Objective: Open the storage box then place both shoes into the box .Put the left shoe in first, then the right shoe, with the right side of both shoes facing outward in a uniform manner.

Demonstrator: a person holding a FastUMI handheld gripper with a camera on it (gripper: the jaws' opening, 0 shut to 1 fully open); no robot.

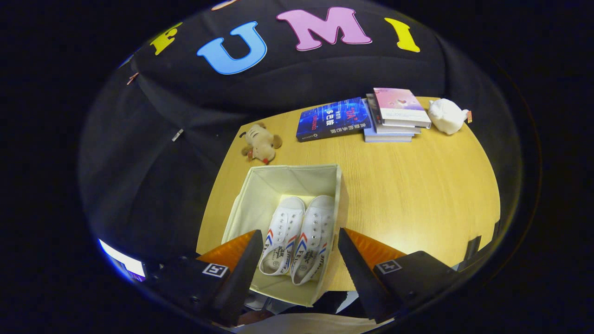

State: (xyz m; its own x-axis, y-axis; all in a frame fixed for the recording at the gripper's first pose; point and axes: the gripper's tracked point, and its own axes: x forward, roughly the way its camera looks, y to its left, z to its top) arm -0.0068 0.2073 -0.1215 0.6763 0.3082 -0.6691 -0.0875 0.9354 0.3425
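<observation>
An open cream fabric storage box [260, 195] stands on the wooden table [417, 195]. Two white canvas shoes lie side by side on its floor, toes pointing away from me. The left one [282, 236] and the right one [313, 241] both carry red and blue stripes on their sides. My gripper [297, 260] hovers above the box's near end, open, with its fingers spread wide on either side of the shoes' heels and touching neither shoe.
Beyond the box, a small tan plush toy [261, 144] lies near the table's far left edge. A blue book [333, 119], a stack of books [394, 116] and a white plush toy [446, 116] sit along the far edge.
</observation>
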